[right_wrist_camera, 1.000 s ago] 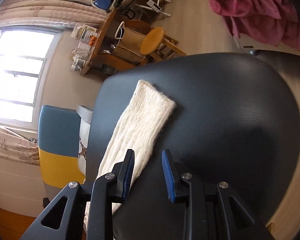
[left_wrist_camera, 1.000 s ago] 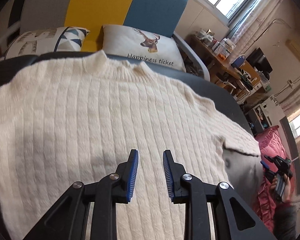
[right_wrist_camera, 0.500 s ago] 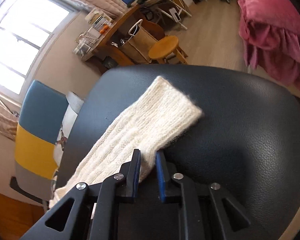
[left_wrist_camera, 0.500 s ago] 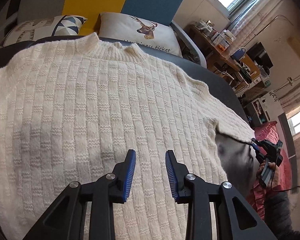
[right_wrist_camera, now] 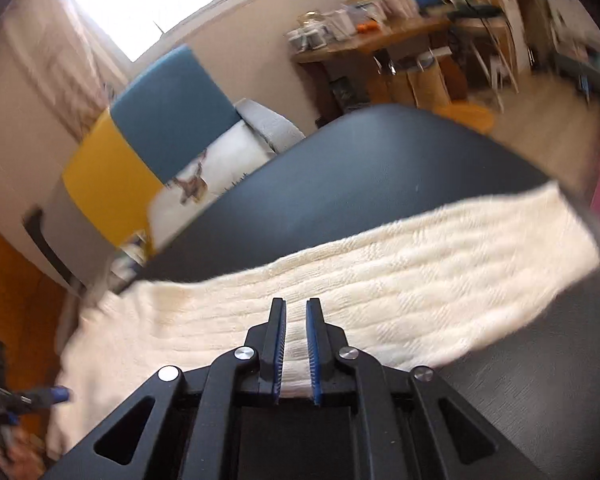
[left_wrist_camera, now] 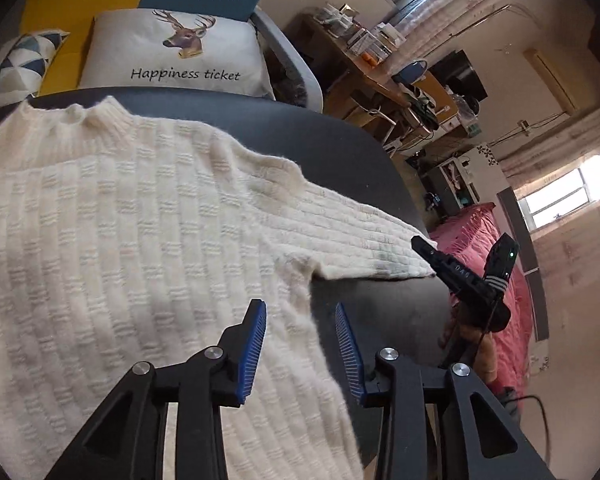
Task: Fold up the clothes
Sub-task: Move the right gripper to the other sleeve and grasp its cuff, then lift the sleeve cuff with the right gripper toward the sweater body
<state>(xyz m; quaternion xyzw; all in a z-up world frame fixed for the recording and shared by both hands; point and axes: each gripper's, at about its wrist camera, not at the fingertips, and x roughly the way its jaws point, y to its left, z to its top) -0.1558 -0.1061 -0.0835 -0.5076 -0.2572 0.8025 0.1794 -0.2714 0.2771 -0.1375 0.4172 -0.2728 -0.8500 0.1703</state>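
Observation:
A cream knit sweater (left_wrist_camera: 120,220) lies flat on the dark padded table (left_wrist_camera: 340,148), collar toward the sofa. My left gripper (left_wrist_camera: 300,306) hovers over the sweater's side edge below the armpit. Its jaws are opening and nothing is pinched between them. The sleeve (left_wrist_camera: 360,236) stretches out to the right, where my right gripper (left_wrist_camera: 420,242) meets its lower edge near the cuff. In the right wrist view the sleeve (right_wrist_camera: 420,280) runs across the table, and the right gripper (right_wrist_camera: 296,302) has knit fabric between its narrow jaws, which are opening slightly.
A deer-print pillow (left_wrist_camera: 172,56) and a yellow and blue sofa (right_wrist_camera: 160,120) stand behind the table. A cluttered wooden desk (left_wrist_camera: 364,64) is at the back right. A pink bedspread (left_wrist_camera: 484,248) lies beyond the table's right edge.
The left gripper slid right from the sweater's body to its side edge and spread wider. The right gripper closed on the sleeve's edge, rolled, and shifted so the sleeve now crosses its view.

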